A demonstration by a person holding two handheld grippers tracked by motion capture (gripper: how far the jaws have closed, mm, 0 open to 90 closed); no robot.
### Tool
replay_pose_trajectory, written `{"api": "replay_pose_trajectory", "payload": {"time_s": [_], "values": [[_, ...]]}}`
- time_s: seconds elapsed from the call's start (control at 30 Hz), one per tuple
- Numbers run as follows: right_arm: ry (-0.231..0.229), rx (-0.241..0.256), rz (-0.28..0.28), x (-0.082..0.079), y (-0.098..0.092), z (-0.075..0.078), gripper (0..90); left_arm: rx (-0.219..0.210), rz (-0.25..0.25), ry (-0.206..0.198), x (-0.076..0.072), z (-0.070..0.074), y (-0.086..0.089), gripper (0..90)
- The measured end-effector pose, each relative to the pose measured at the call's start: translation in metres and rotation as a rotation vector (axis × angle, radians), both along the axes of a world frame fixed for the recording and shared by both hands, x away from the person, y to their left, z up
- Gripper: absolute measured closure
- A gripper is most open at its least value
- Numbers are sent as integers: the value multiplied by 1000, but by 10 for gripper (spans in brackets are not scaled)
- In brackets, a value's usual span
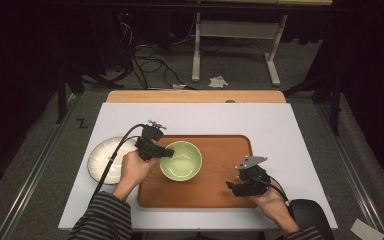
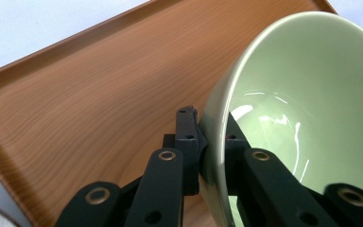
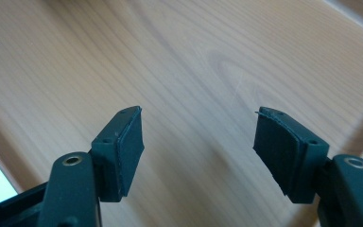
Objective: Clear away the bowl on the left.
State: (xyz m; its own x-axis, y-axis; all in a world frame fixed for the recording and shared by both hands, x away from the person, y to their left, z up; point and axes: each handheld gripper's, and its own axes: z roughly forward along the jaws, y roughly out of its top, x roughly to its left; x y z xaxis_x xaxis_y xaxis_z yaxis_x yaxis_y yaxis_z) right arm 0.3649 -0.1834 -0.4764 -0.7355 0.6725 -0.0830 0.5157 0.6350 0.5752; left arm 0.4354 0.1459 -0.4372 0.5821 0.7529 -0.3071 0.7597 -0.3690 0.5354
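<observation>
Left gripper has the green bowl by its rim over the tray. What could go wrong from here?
1. The left gripper pinches the green bowl only at its thin, glossy rim, one jaw inside and one outside; the bowl could slip or pivot in that grip.
2. The white plate lies close beside the left hand, so a swing that way might knock it.
3. The right gripper hangs open above the wooden tray, giving no support.

Dark room; grey carpet floor (image 1: pixel 330 130); white desk frame (image 1: pixel 235 30); tangled cables (image 1: pixel 150 60).
</observation>
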Motion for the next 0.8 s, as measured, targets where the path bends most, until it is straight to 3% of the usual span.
{"api": "replay_pose_trajectory", "payload": {"time_s": [0.13, 0.37, 0.57, 0.8], "values": [[3, 6, -19, -2, -1, 0, 351, 29, -6, -39, 0, 2, -8, 832], [-2, 9, -30, -6, -5, 0, 352, 24, -32, -19, 6, -4, -17, 831], [0, 16, -50, -9, -8, 0, 352, -12, -34, 2, 14, -9, -23, 831], [0, 27, -58, -10, -10, 0, 352, -1, -30, 7, 20, -14, -26, 830]]}}
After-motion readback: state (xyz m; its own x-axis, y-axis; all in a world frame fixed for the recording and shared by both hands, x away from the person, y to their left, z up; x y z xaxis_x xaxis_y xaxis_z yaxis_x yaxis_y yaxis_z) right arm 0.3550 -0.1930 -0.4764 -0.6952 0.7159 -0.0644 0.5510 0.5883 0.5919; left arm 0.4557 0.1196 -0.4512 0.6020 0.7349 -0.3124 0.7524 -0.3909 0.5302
